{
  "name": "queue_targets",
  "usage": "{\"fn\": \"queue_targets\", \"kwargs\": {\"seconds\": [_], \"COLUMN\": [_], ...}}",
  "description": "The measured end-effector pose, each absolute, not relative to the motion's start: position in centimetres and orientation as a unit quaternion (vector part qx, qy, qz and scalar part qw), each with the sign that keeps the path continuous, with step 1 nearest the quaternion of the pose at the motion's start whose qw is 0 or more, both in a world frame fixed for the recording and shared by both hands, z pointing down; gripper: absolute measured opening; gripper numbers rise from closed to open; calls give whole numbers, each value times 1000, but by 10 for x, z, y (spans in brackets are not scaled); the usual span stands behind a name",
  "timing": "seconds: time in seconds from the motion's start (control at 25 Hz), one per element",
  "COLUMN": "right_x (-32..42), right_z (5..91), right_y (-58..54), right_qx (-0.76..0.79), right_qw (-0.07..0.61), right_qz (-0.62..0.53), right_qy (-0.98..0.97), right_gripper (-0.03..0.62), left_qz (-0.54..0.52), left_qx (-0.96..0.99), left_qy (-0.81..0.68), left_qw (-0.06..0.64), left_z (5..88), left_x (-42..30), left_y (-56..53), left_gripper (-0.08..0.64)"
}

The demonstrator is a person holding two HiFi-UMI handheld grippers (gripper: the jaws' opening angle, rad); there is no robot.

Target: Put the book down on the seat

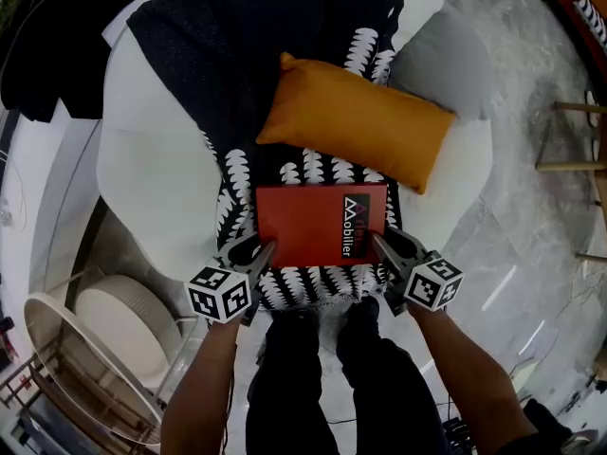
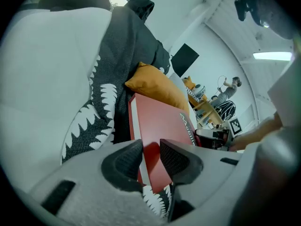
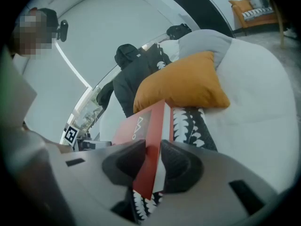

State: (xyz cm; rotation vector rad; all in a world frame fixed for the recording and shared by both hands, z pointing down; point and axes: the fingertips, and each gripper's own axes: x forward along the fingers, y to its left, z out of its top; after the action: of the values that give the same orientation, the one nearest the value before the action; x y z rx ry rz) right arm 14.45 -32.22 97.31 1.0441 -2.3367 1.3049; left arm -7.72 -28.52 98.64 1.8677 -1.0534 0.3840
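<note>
Marble floor [image 1: 531, 254] surrounded white seat [image 1: 161, 188]. Nearest, left gripper [image 1: 261, 252] gripped red book [image 1: 318, 224] at its 7 o'clock corner; right gripper [image 1: 384, 245] gripped 5 o'clock corner, both jaw pairs part-closed, pressing on covers. Book was face up over black-and-white throw [image 1: 237, 45] at seat's front edge; contact with throw unclear. Orange cushion [image 1: 365, 121] sat beyond, at book's 1 o'clock.

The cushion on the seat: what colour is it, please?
The cushion is orange, clearest in the head view.
</note>
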Motion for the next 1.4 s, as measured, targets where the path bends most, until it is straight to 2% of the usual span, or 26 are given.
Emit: {"fn": "queue_targets", "kwargs": {"seconds": [0.72,1.4], "right_x": [146,144], "right_z": [999,1002], "right_y": [-324,-329], "right_qx": [369,374], "right_qw": [140,174], "right_qz": [444,416], "right_qy": [-804,-811], "right_gripper": [118,118], "left_qz": [162,185], "left_qx": [753,736], "left_qy": [-432,-443], "left_qw": [469,477], "left_z": [1013,1027], "left_x": [-74,-86], "left_y": [-281,-285], "left_gripper": [129,129]}}
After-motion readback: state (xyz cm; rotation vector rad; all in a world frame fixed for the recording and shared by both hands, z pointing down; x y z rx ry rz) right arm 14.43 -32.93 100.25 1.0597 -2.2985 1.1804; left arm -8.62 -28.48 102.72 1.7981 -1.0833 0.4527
